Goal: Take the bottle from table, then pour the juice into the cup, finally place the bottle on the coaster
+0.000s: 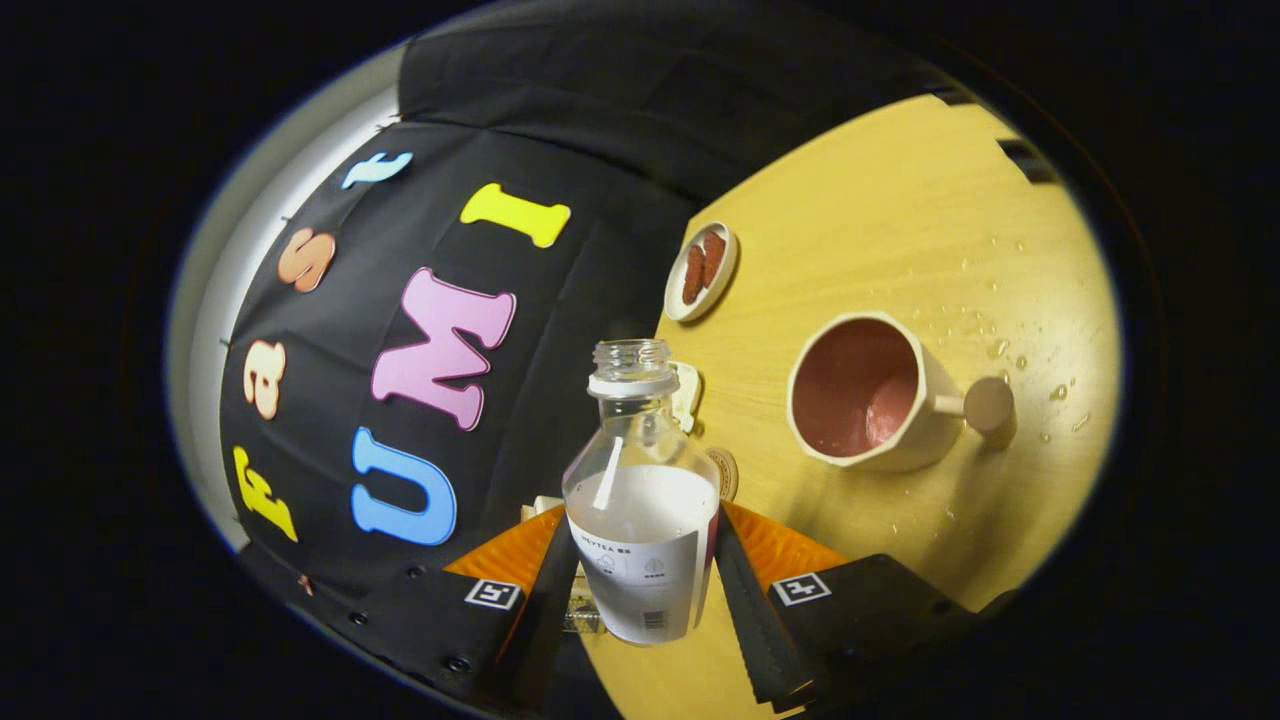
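My gripper (640,590) is clamped on the bottle (640,500), both fingers pressing its labelled sides; cap off, view tilted. A coaster (724,472) peeks out just behind the bottle. Further on the wooden table (900,230) sits the cup (870,392), droplets (1000,345) scattered near its handle. Farthest, a small dish (701,270).

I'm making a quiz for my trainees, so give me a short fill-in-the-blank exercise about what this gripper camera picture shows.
1. The tool is shut on the ____, which has no cap.
2. The cup on the table has a ____ inside.
3. Beyond the cup, the small white dish holds ____ pieces.
4. Drops of ____ lie on the table near the cup's handle.

Missing words: bottle; pink; reddish-brown; liquid
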`<act>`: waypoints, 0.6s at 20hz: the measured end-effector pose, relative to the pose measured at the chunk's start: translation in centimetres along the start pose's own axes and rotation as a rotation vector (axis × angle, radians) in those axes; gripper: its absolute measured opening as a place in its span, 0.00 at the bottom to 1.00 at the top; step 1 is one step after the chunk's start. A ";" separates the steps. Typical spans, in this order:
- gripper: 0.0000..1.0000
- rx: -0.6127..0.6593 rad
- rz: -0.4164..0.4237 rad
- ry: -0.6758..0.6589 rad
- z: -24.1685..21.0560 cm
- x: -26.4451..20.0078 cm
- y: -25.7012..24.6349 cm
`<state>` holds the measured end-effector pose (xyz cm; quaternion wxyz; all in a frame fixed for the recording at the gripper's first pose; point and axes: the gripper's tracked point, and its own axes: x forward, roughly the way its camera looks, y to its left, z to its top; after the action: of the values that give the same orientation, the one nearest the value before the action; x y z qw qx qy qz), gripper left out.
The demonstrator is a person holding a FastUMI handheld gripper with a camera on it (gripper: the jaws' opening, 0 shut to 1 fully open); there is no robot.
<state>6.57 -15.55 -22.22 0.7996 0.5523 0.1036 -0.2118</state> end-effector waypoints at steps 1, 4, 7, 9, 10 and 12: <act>0.76 -0.063 -0.002 -0.036 0.6 -0.2 0.5; 0.76 -0.271 -0.027 -0.131 1.9 -1.1 2.0; 0.75 -0.458 -0.035 -0.195 2.0 -1.9 4.4; 0.75 -0.579 -0.022 -0.225 1.4 -2.3 6.4; 0.76 -0.651 -0.012 -0.240 0.8 -2.1 7.4; 0.75 -0.812 0.006 -0.266 -0.1 -1.7 9.7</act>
<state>9.46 -12.11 -13.43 0.9592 0.1606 0.0729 -0.2209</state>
